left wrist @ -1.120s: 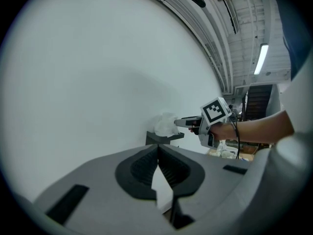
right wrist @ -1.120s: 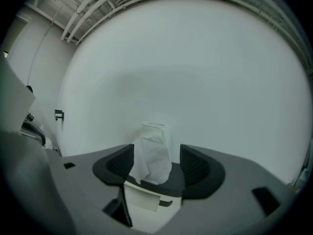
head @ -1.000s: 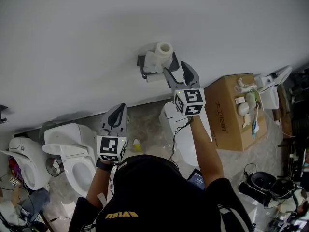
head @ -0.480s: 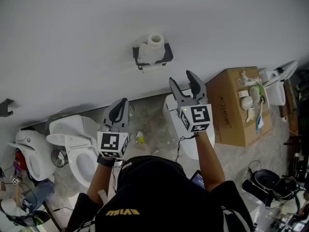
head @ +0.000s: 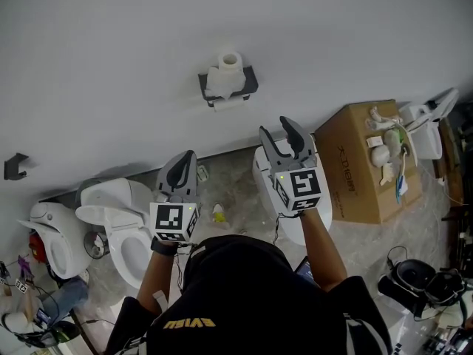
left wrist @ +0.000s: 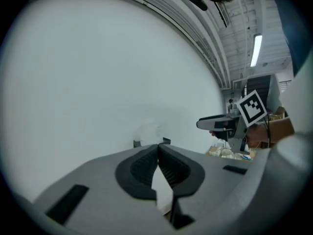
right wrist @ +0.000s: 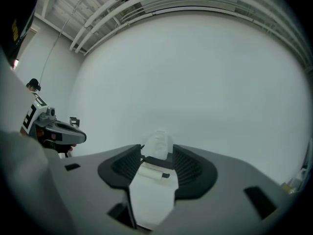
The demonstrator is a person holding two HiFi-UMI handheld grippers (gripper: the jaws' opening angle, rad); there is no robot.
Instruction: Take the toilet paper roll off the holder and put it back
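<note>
white toilet paper roll (head: 225, 72) upright on holder (head: 250, 84), left gripper (head: 189, 156) pressed together, right gripper (head: 275, 126) empty, apart, just closing

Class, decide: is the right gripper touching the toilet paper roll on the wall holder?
Apart. The head view shows bare white wall between the right gripper and the toilet paper roll.

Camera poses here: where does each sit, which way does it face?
Head view: on the person's head, steeply down at the toilet paper roll on its holder; shows that head, left claw, right claw.
Left gripper view: rides the left claw, looks along shut jaws at the wall; right claw at right.
Right gripper view: rides the right claw, jaws apart, just been closing, nothing between them; faces the roll.
Shared: head and right gripper views both show roll and holder.
</note>
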